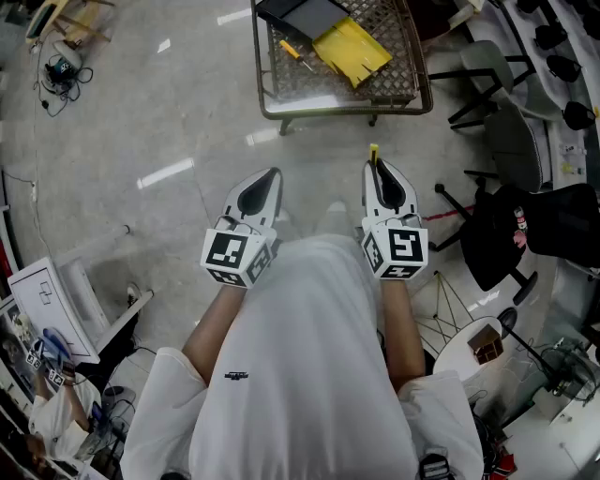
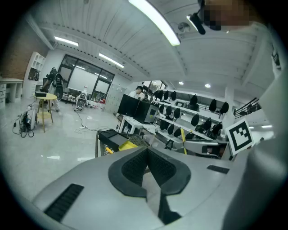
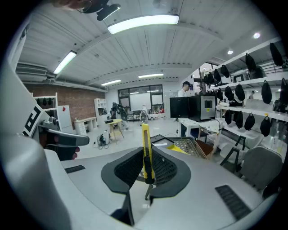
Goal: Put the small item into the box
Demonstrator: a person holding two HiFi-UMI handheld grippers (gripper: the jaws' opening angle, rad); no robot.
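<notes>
A yellow utility knife (image 3: 145, 143) stands upright between the pads of my right gripper (image 3: 146, 168), which is shut on it. In the head view the knife's tip (image 1: 373, 152) pokes out past the right gripper (image 1: 375, 167). My left gripper (image 2: 147, 155) is shut with nothing in it; in the head view the left gripper (image 1: 271, 174) is level with the right one. Both are held close to the person's white shirt, above the floor. The black box (image 1: 302, 14) lies on a wire-mesh table (image 1: 375, 84) ahead, well beyond both grippers. From the left gripper view the box (image 2: 112, 137) is far off.
A yellow folded sheet (image 1: 352, 47) and a small screwdriver (image 1: 292, 52) lie on the mesh next to the box. Chairs (image 1: 511, 131) and a black garment (image 1: 534, 225) crowd the right side. A white cabinet (image 1: 42, 300) stands at the left, cables (image 1: 61, 70) lie far left.
</notes>
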